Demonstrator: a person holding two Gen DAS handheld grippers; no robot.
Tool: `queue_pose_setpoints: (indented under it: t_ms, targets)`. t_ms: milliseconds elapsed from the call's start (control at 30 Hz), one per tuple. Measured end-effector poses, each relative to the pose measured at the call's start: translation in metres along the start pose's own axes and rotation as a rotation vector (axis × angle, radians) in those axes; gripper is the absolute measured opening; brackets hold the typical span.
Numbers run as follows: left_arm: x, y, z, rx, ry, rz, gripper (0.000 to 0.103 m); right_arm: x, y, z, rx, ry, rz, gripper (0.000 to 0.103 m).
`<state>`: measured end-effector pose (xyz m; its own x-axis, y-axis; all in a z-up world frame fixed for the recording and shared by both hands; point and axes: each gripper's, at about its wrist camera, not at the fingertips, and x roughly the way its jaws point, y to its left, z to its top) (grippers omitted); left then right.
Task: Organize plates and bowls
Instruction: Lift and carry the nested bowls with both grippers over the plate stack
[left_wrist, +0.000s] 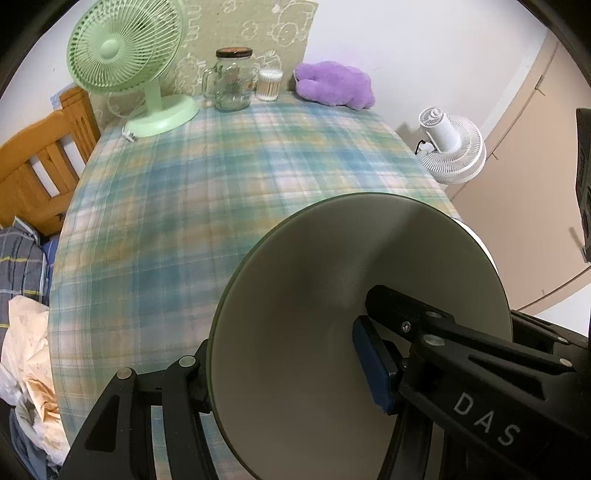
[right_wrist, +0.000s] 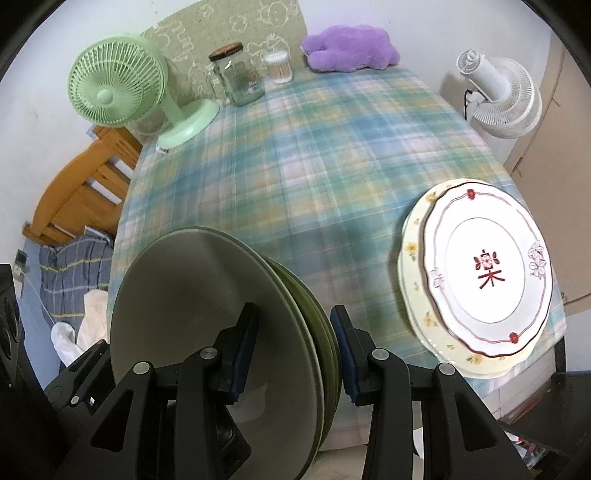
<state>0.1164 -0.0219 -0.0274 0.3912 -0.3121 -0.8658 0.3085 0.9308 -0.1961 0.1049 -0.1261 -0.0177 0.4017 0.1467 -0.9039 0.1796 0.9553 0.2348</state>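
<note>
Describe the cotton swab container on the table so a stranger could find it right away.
Look to the far edge of the plaid-covered table. Between the glass mug jar and the purple plush toy stands the cotton swab container, the smallest, clear and packed with pale sticks.

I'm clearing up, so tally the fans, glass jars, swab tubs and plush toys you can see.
Fans: 2, green fan and white fan
Glass jar: 1
Swab tub: 1
Plush toy: 1
Total: 5
</note>
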Motion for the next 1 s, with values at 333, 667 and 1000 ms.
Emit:
queue_pose_setpoints:
  t_ms: [333, 667, 1000]
  targets:
    - [0.004, -0.043, 0.012, -0.048, -0.027, 0.038, 0.062, -0.011, -0.038, 0.017, -0.04, -0.005, 0.034, 0.043]
    - [0.013, -0.086, 0.021, -0.101, -0.051, 0.062, 0.062, -0.022, -0.079, 0.036, -0.108, -0.005, 0.057, 0.043]
    - [0.032, -0.135, 0.03, -0.122, -0.059, 0.064, 0.062, -0.028, -0.13, 0.049, -0.129, -0.006, 0.056, 0.043]
